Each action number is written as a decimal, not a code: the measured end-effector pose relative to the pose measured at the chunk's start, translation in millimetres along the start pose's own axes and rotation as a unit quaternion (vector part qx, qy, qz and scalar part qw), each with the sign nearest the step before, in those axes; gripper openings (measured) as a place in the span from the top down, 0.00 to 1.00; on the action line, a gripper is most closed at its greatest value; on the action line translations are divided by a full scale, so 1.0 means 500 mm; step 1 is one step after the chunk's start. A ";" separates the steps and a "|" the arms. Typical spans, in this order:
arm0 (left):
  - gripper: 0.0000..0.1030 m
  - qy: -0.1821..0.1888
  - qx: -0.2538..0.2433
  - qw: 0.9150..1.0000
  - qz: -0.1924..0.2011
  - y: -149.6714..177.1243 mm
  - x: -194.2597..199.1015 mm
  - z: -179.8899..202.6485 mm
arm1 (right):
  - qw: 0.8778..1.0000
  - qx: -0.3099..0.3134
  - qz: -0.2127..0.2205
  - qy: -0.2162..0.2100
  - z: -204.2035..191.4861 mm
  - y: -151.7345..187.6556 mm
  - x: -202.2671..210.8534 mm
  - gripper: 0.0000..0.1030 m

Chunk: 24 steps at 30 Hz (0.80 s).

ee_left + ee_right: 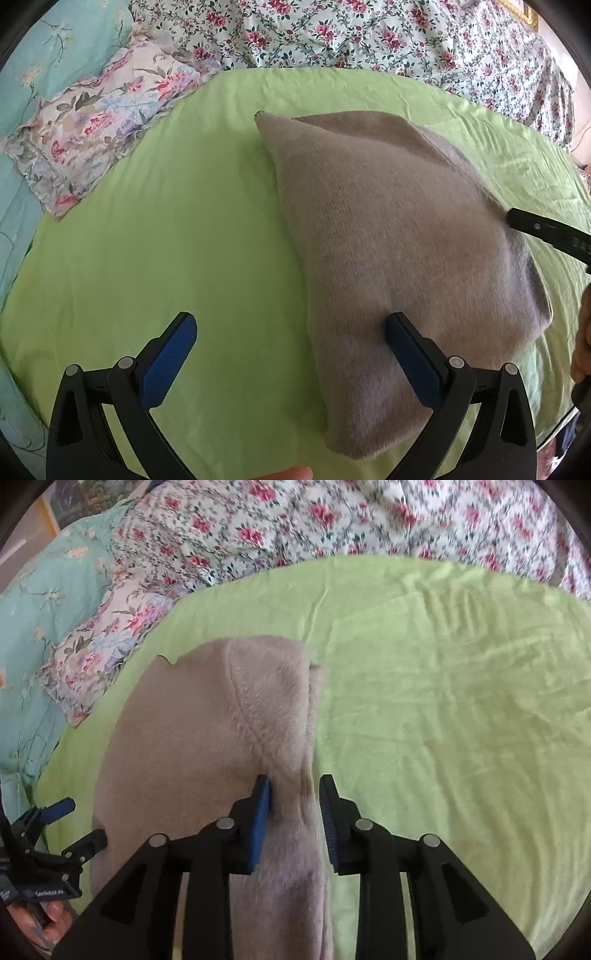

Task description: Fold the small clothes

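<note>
Fingers of black plastic with blue ribbed pads make up the left gripper (291, 354), and they stand spread wide, one pad over bare sheet, the other over the near edge of the garment, gripping nothing. The right gripper (295, 823) has its pads closer together, straddling a raised ridge of the same cloth; a gap shows on the right side, and whether the fabric is actually pinched I cannot tell. The garment (399, 229) is a soft, fuzzy grey-beige knit, folded into a rough tapering shape with one pointed corner at the far end and a stitched seam running diagonally across it. It lies on a smooth, faintly creased lime-green sheet (184, 240). Beyond that sits a floral pillow (99, 122) with a frilled edge, on a pale turquoise cover (55, 48), and a rose-print quilt (369, 33) bunches along the far side.
</note>
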<state>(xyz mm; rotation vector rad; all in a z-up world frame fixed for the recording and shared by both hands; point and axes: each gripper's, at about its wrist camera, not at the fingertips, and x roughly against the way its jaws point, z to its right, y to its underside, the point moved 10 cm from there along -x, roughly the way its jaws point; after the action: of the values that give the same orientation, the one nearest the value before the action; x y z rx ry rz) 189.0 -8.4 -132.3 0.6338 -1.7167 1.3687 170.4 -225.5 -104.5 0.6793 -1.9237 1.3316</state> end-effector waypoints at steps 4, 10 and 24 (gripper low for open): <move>0.01 -0.004 -0.005 1.000 0.002 0.018 0.024 0.004 | 1.000 0.006 0.005 -0.015 -0.026 0.028 0.044 0.72; 0.01 -0.010 -0.015 1.000 0.006 0.036 0.060 0.007 | 0.999 0.026 -0.010 -0.038 -0.072 0.078 0.077 0.65; 0.01 -0.030 -0.018 0.999 0.008 0.075 0.101 -0.011 | 0.998 0.057 -0.021 -0.035 -0.100 0.141 0.126 0.42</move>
<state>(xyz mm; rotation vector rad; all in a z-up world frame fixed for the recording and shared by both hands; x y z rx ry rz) 134.2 12.8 -109.4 0.6477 -1.7942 1.3389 90.9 -156.7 -84.2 0.8293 -1.8886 1.4165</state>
